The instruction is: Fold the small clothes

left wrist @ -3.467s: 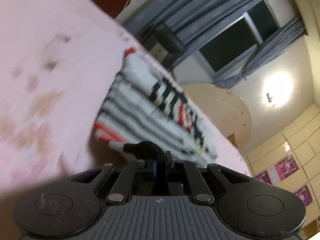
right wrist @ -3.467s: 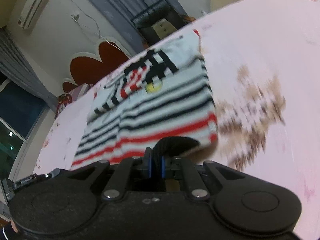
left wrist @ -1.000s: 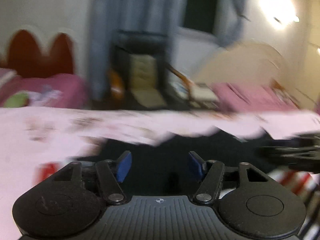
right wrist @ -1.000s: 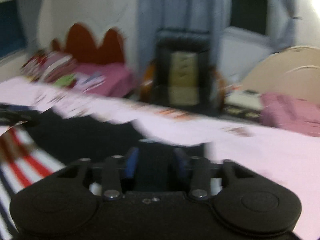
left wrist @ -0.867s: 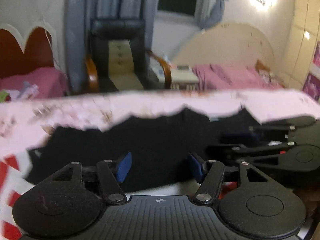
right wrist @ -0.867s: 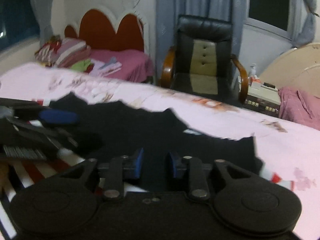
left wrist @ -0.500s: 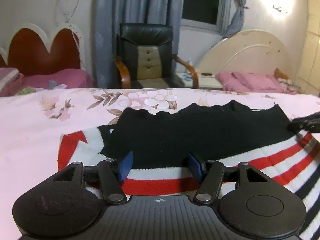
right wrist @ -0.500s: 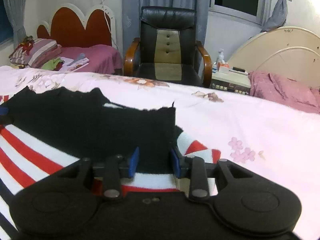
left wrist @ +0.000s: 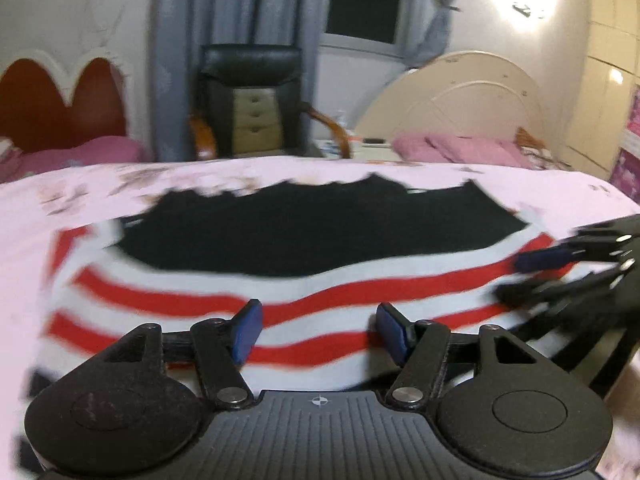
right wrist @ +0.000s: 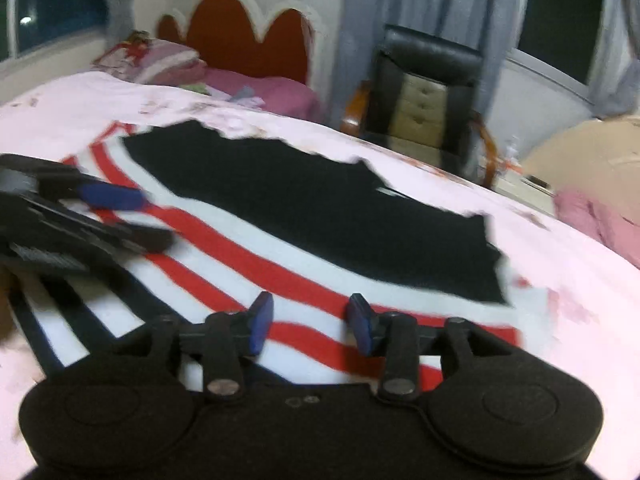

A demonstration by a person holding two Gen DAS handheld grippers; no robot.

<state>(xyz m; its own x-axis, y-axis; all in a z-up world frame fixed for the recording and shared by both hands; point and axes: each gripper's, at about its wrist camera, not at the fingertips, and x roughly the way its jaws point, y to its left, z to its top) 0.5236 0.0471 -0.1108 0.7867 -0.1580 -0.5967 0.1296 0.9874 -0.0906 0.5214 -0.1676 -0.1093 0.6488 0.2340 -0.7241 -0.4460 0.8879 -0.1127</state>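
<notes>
A small sweater (left wrist: 312, 296), black at the far end with red, white and black stripes nearer me, lies flat on the pink bedsheet (left wrist: 80, 192). It also shows in the right wrist view (right wrist: 304, 240). My left gripper (left wrist: 318, 332) is open and empty, just above the red stripes near the sweater's left half. My right gripper (right wrist: 310, 326) is open and empty above the stripes near the sweater's right edge. Each gripper shows in the other's view: the right one (left wrist: 568, 272) at the right, the left one (right wrist: 92, 208) at the left.
A black office chair (left wrist: 248, 96) stands beyond the bed's far edge, before grey curtains. A red scalloped headboard (right wrist: 248, 36) with pillows is at the far left. A cream headboard (left wrist: 460, 96) and pink bedding are at the far right.
Both grippers let go of the sweater, which now lies flat. Over the last half second both drew back towards the near striped part, and the right gripper opened wider.
</notes>
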